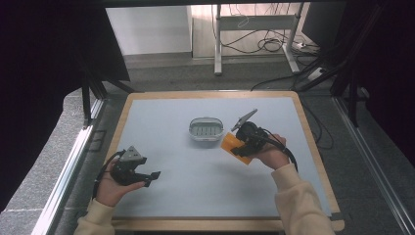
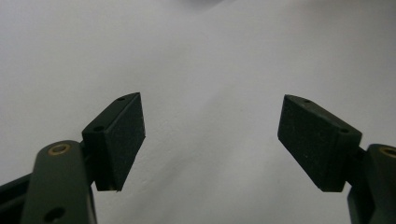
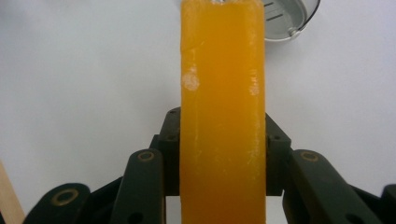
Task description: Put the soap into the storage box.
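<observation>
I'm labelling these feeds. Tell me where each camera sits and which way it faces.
High view: above the person's side, looking forward and down on the table; forearms, both hands.
Left gripper view: on the left gripper, along its open jaws at bare tabletop.
Right gripper view: on the right gripper, jaws clamping the orange soap bar.
Shared: soap bar and soap dish, high and right views.

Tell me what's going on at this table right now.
A person is working with a gripper in each hand. The right gripper is shut on an orange soap bar, held just beside a small grey soap dish near the middle of the table. The dish looks empty, so the bar probably goes in next. The left gripper is over bare table nearer the person, with its jaws open and nothing between them.
</observation>
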Action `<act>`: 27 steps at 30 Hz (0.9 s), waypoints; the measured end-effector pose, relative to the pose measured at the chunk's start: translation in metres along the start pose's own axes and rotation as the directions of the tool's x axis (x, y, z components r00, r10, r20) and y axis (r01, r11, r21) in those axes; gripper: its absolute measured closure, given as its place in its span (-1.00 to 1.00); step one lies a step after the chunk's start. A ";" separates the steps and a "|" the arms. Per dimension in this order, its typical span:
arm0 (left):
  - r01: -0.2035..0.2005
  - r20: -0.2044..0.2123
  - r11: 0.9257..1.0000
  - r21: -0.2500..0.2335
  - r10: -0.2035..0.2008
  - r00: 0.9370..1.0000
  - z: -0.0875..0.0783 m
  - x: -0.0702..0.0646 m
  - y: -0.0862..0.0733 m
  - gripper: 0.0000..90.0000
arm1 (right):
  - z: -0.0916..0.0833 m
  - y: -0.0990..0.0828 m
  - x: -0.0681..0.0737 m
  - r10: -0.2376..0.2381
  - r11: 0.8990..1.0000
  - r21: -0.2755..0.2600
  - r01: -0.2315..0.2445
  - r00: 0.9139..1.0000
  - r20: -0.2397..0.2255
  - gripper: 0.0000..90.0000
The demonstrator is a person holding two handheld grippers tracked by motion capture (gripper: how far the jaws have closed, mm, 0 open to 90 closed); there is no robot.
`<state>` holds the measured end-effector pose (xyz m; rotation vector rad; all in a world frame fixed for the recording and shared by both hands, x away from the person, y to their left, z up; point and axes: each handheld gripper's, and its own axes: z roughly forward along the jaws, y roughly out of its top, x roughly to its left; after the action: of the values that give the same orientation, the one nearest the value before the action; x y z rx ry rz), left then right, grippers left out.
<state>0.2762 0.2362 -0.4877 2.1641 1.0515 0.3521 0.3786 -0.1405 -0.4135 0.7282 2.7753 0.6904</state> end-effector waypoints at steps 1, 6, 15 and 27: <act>0.000 0.000 1.000 0.000 0.000 1.000 0.000 0.000 0.000 -0.49 | 0.000 0.001 -0.001 0.003 1.000 -0.003 -0.003 1.000 -0.003 0.37; 0.001 -0.001 1.000 -0.002 -0.001 1.000 0.000 0.000 0.000 -0.49 | 0.001 0.004 -0.006 -0.004 1.000 -0.006 0.004 1.000 -0.003 0.37; -0.001 0.002 1.000 -0.002 0.001 1.000 0.000 -0.001 0.000 -0.49 | 0.003 0.014 -0.009 -0.032 0.999 -0.013 0.031 0.999 -0.011 0.37; -0.004 0.004 1.000 -0.007 0.004 1.000 -0.001 0.000 0.000 -0.49 | 0.018 0.034 -0.012 -0.074 0.997 0.004 0.074 0.997 -0.029 0.37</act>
<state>0.2757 0.2364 -0.4873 2.1603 1.0433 0.3526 0.4081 -0.1136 -0.4122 0.6174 2.8155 0.6845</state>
